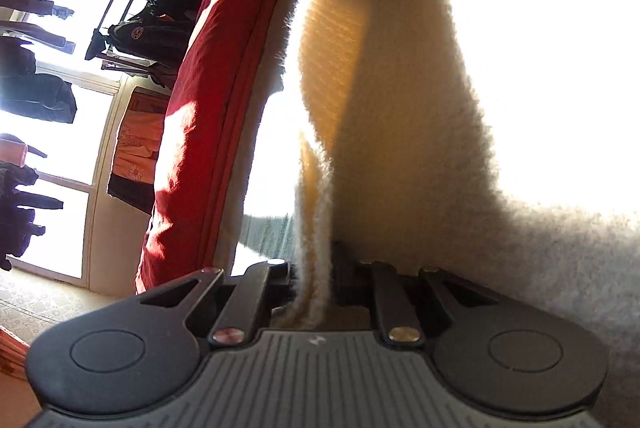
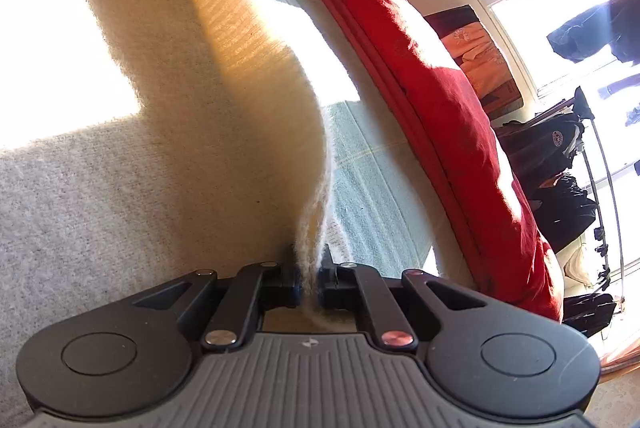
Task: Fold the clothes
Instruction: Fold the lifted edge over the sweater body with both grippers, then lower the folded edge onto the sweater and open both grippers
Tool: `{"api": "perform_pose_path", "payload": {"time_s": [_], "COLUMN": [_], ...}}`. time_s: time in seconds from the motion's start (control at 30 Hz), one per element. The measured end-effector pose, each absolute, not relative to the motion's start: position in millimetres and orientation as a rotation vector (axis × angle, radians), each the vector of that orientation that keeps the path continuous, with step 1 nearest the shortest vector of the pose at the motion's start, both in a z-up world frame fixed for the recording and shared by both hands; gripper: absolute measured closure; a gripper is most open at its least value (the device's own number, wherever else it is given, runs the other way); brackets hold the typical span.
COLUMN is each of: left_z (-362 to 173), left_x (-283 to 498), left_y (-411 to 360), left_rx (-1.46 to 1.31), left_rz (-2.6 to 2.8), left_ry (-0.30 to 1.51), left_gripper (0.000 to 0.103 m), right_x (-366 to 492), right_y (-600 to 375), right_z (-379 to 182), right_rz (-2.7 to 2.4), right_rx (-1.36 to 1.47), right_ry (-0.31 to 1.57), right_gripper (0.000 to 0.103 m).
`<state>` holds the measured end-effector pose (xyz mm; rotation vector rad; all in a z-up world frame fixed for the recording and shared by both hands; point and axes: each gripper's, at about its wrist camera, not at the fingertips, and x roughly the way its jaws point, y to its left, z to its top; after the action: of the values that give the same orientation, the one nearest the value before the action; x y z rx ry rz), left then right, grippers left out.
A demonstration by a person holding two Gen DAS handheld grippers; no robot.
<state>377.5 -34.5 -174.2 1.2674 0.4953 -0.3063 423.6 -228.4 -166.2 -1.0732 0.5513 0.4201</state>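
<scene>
L gripper [image 1: 313, 274] is pinched narrow on a doubled edge of the knit [image 1: 400, 132]; R gripper [image 2: 309, 274] likewise, jaws nearly closed w/ a thin fold of the same knit between them. The knit is cream, fuzzy, ribbed where light comes through it (glows orange-yellow along the folded part), w/ a hard sun patch blown out white and grey shade nearer the cameras. It stretches away from each gripper in a raised fold; the rest fills the view on one side, over a grey-green cover [image 2: 372, 180]. Just past that runs a red cushion [image 2: 432, 96]. Beyond: window [image 1: 60, 148], dark clothes [image 1: 40, 100] hanging, a black bag [image 2: 548, 144] on a rack. No containers visible.
</scene>
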Motion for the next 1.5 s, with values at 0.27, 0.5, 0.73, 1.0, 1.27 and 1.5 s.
{"api": "perform_pose_path", "payload": {"time_s": [0.27,0.5,0.73,1.0,1.27,1.5], "left_z": [-162,-129,-122,-143,-136,-96], "left_x": [366,345,312,294,281,352], "left_y": [-36,-29,-28,-2,6,4], "left_rx": [1.236,1.206,1.117,0.842,0.8,0.487], "left_rz": [-0.247,-0.207,-0.256,-0.333,-0.343,-0.371], "left_ry": [0.458,0.422,0.496,0.786,0.809,0.806], "left_gripper": [0.073,0.062,0.062,0.065,0.064,0.062], "right_x": [425,407,364,336,350,386], "right_y": [-229,-241,-253,-267,-285,-297], "right_z": [-154,-123,-115,-107,-102,-93], "right_rz": [0.373,0.36,0.443,0.506,0.502,0.473], "right_rx": [-1.033,-0.986,-0.885,-0.749,-0.578,-0.417], "right_ry": [0.522,0.497,0.595,0.693,0.763,0.796], "right_gripper": [0.056,0.049,0.048,0.049,0.049,0.058]}}
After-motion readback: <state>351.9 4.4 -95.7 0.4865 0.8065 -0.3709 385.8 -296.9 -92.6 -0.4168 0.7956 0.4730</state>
